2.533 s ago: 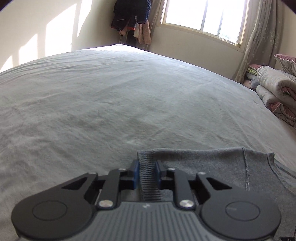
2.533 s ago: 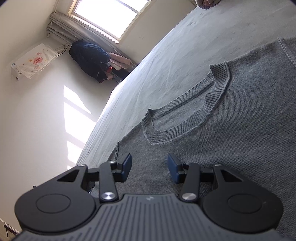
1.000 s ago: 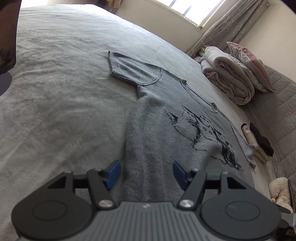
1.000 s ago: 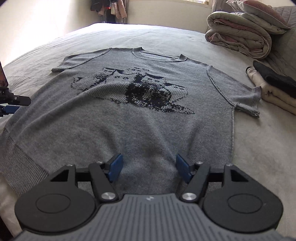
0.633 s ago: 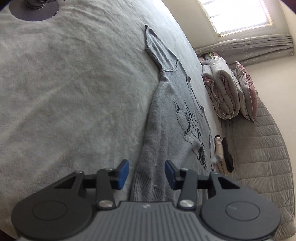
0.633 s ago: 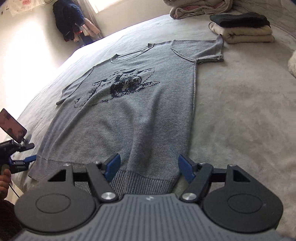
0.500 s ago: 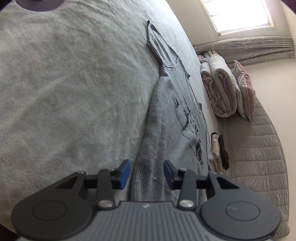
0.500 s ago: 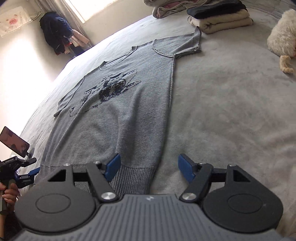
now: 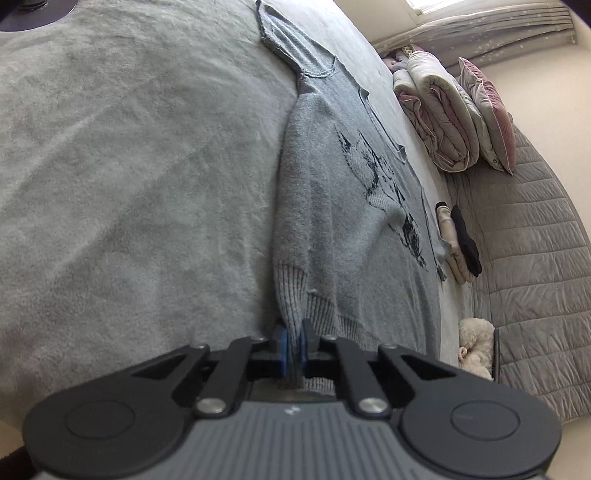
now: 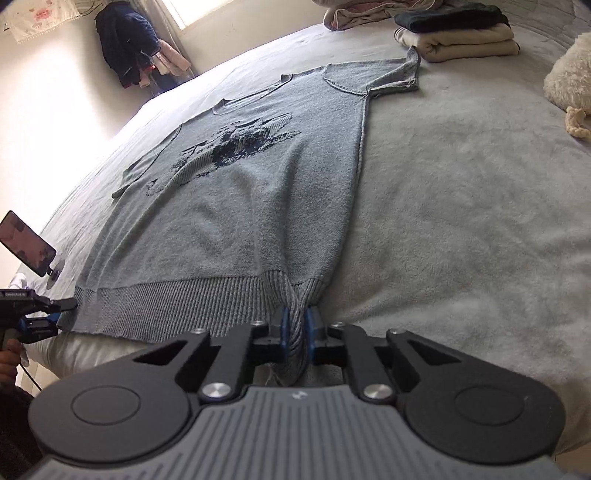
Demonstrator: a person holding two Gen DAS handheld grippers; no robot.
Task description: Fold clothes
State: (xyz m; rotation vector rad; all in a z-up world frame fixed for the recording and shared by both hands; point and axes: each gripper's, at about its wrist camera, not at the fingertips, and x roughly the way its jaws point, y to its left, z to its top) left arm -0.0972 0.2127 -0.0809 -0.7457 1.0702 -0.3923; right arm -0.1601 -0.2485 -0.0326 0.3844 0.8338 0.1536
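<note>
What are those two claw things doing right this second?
Left gripper: closed on the grey knit sweater's ribbed hem corner.
Right gripper: closed on the hem's other corner.

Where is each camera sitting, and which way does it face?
Left wrist: on the left tool, at the sweater hem's left corner, facing the folded bedding.
Right wrist: on the right tool, at the right corner, facing the window corner; a hand shows.
Shared: sweater, bed, folded clothes.

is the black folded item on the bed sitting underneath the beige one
No, in the right wrist view the black folded garment lies on top of the beige folded garment.
</note>
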